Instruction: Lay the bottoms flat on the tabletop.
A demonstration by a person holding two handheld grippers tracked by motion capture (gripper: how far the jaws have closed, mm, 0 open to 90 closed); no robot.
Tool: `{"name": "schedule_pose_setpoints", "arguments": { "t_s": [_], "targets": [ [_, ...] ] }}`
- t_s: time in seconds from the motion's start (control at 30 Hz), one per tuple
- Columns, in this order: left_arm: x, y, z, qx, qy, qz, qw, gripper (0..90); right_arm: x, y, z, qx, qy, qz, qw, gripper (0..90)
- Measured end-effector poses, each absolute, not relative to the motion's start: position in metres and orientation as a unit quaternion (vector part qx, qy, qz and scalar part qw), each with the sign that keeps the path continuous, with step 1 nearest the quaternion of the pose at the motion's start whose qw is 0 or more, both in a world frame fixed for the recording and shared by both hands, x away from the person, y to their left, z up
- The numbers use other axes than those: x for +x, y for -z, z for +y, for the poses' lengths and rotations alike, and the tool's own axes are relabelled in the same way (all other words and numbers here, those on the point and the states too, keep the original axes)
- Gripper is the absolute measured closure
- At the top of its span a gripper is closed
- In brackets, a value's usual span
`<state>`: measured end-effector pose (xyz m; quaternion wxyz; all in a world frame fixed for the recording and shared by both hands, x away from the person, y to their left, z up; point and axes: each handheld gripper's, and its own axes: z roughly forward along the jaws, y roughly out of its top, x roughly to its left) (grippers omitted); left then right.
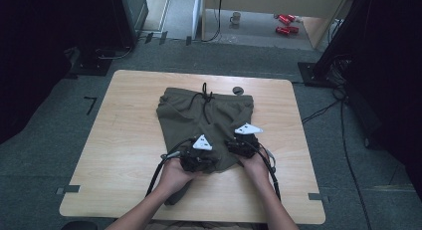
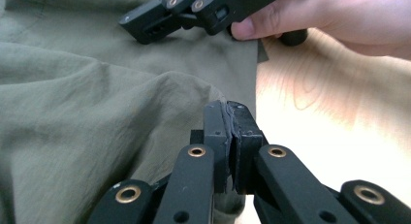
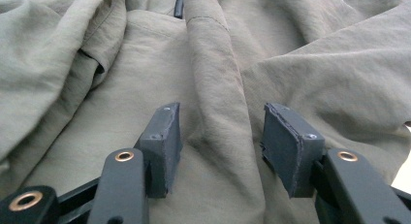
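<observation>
At the shorts' (image 1: pixel 199 118) near hem, left gripper (image 2: pixel 231 136) clamps cloth

Light wood counter (image 1: pixel 124 140) w/ a round black hole (image 1: pixel 238 90) near its far edge. On the floor beyond: white mug (image 1: pixel 235 18), red cans (image 1: pixel 285 25) to its right. Cables (image 1: pixel 343 115) trail at right.

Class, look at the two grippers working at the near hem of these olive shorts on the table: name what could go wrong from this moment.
1. The left gripper is shut at the hem of the shorts; how much cloth it pinches is unclear, so it might slip free.
2. The right gripper is open astride a raised fold; closing may grab that ridge, possibly several layers.
3. The drawstring lies loose and could bunch if the shorts are pulled.
</observation>
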<state>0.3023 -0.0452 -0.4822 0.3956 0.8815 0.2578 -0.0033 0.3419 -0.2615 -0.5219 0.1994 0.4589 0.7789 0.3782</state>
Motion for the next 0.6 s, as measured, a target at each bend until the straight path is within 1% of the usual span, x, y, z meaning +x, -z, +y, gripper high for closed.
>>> {"name": "schedule_pose_setpoints", "arguments": {
  "t_s": [0.13, 0.33, 0.6],
  "targets": [
    [0.304, 0.476, -0.038, 0.875, 0.011, 0.263, 0.406, 89.0, 0.342, 0.522, -0.261, 0.459, -0.378, 0.779, 0.199, 48.5],
    [0.305, 0.460, -0.022, 0.868, -0.001, 0.268, 0.419, 89.0, 0.342, 0.522, -0.262, 0.459, -0.378, 0.779, 0.199, 48.5],
    [0.305, 0.443, 0.014, 0.856, -0.045, 0.289, 0.425, 89.0, 0.342, 0.522, -0.262, 0.459, -0.378, 0.779, 0.199, 48.5]
  ]
}}
